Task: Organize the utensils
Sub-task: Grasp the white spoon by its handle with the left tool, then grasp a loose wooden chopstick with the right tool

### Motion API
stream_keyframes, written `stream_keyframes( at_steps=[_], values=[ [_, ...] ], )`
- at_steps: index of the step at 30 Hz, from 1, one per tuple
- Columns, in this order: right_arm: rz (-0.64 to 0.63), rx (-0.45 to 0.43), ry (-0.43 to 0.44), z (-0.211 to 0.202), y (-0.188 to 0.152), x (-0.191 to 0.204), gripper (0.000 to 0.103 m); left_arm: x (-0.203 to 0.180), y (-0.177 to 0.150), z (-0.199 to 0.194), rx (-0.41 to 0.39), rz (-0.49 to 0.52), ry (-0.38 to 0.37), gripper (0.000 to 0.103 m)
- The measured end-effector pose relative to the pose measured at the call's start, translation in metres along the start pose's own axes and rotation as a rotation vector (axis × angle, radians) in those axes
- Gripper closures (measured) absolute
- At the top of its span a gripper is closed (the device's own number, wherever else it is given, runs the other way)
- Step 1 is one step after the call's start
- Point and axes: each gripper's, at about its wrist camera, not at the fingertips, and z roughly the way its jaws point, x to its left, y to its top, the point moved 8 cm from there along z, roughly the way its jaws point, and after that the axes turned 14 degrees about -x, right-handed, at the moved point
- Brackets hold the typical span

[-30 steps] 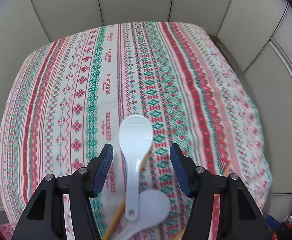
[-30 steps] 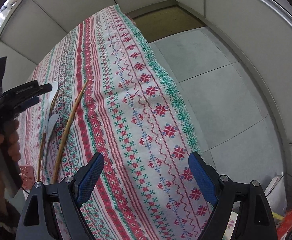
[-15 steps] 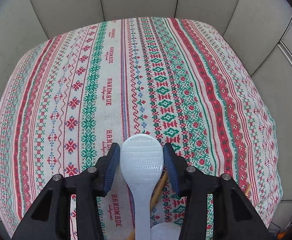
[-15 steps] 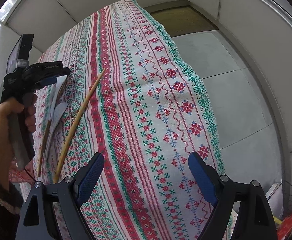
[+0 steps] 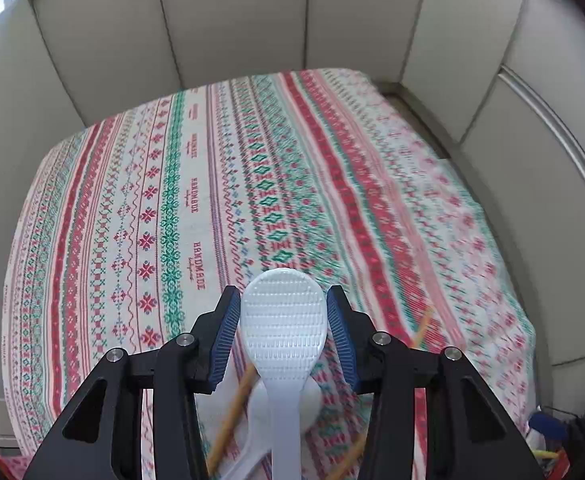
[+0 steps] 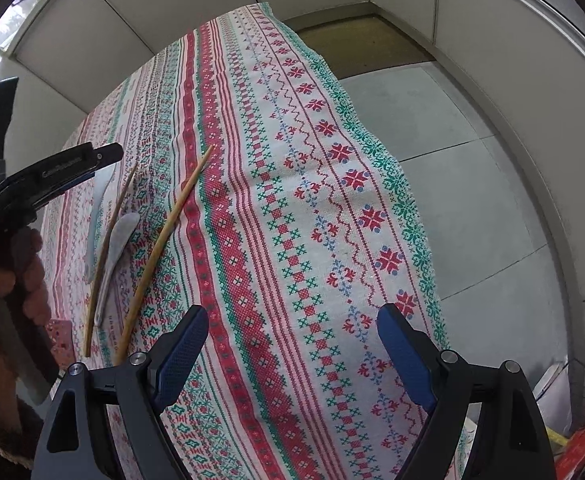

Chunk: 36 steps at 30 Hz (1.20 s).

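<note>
My left gripper (image 5: 283,326) is shut on a white rice paddle (image 5: 283,320), its dimpled head between the blue pads, lifted above the patterned tablecloth (image 5: 220,200). Under it lie a second white spoon (image 5: 260,408) and a wooden chopstick (image 5: 234,412). In the right wrist view the left gripper (image 6: 64,168) is at the left with the held paddle (image 6: 98,208); the second spoon (image 6: 118,244) and two chopsticks (image 6: 168,232) lie on the cloth. My right gripper (image 6: 290,354) is open and empty above the cloth's near edge.
White wall panels (image 5: 232,20) surround the table at the back and sides. The cloth's right edge drops to a grey floor (image 6: 472,168). Red and orange items (image 6: 584,436) lie at the lower right. A pink object (image 6: 60,336) sits by the person's hand.
The left gripper closed on the white paddle and lifted it off the cloth, tilting up toward the wall. The right gripper stayed open and shifted a little.
</note>
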Motion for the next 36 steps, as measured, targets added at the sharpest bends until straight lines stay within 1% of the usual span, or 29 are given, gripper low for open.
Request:
stream_keyframes(
  at_steps=[3,6,10,12,14,16,18,22,23,24,25,27,28,30,31,33,35,36],
  values=[
    [0.024,-0.017,0.010,-0.008,0.003,-0.004,0.016,-0.011,-0.003,-0.030,-0.022,0.017,-0.034,0.056],
    [0.072,-0.024,0.030,-0.015,0.003,-0.008,0.016,-0.021,-0.016,-0.066,-0.034,0.040,-0.071,0.056],
    [0.113,-0.029,0.060,-0.019,0.005,-0.007,0.021,-0.022,-0.037,-0.113,-0.063,0.017,-0.127,0.056],
    [0.115,-0.035,0.049,-0.019,0.005,-0.006,0.021,-0.020,-0.047,-0.132,-0.081,0.004,-0.147,0.056],
    [0.109,-0.034,0.035,-0.016,0.002,-0.003,0.022,-0.014,-0.058,-0.150,-0.094,-0.013,-0.168,0.056],
    [0.100,-0.022,0.037,-0.012,-0.001,0.002,0.026,-0.005,-0.069,-0.166,-0.102,-0.015,-0.155,0.056],
    [0.103,-0.014,0.054,-0.008,0.000,0.010,0.027,0.005,-0.078,-0.182,-0.111,-0.018,-0.146,0.056],
    [0.147,-0.017,0.084,0.005,0.009,0.027,0.028,0.027,-0.093,-0.216,-0.144,-0.076,-0.156,0.056],
    [0.163,-0.011,0.100,0.010,0.012,0.032,0.032,0.031,-0.098,-0.225,-0.157,-0.085,-0.162,0.056],
    [0.174,-0.004,0.109,0.016,0.014,0.037,0.036,0.035,-0.101,-0.230,-0.172,-0.090,-0.162,0.056],
    [0.180,0.001,0.115,0.021,0.017,0.042,0.037,0.040,-0.104,-0.236,-0.191,-0.100,-0.160,0.056],
    [0.178,-0.007,0.115,0.030,0.024,0.050,0.037,0.050,-0.109,-0.242,-0.203,-0.141,-0.172,0.056],
    [0.170,-0.019,0.106,0.034,0.028,0.054,0.037,0.055,-0.110,-0.243,-0.206,-0.177,-0.188,0.056],
    [0.151,-0.046,0.102,0.040,0.039,0.062,0.038,0.065,-0.108,-0.244,-0.213,-0.216,-0.202,0.056],
    [0.142,-0.056,0.104,0.044,0.044,0.065,0.039,0.070,-0.107,-0.245,-0.221,-0.226,-0.203,0.056],
    [0.127,-0.067,0.100,0.052,0.052,0.072,0.045,0.076,-0.107,-0.245,-0.225,-0.231,-0.198,0.056],
    [0.123,-0.076,0.083,0.062,0.060,0.075,0.046,0.080,-0.108,-0.244,-0.212,-0.234,-0.197,0.056],
    [0.127,-0.076,0.082,0.067,0.061,0.077,0.048,0.081,-0.110,-0.243,-0.203,-0.236,-0.201,0.056]
  ],
)
